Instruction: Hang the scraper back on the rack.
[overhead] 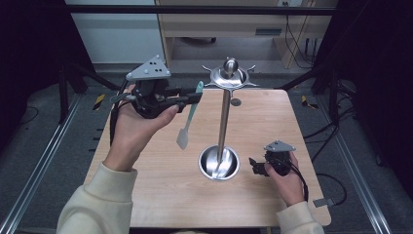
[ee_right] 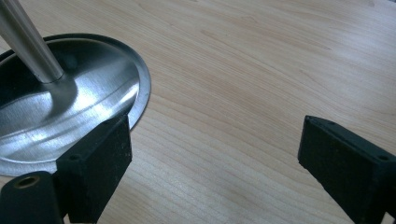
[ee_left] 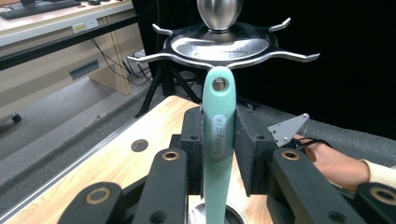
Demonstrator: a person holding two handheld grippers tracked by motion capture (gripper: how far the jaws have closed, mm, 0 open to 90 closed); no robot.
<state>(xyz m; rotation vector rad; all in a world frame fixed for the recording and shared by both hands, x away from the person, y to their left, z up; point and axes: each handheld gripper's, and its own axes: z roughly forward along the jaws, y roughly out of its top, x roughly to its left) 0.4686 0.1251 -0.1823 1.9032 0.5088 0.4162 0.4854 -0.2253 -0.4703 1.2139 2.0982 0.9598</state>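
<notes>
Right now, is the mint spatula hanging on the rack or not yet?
Not yet. The left gripper holds the spatula, whose handle hole sits just below the rack's hooks, on none of them.

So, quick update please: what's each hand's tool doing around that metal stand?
Left gripper shut on mint spatula, hanging hole near the stand's hooks. Right gripper open, empty, beside stand base. Nothing in the way.

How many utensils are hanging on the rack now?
0. The rack's hooks are bare. The only spatula is held in the left gripper, near the rack top.
</notes>
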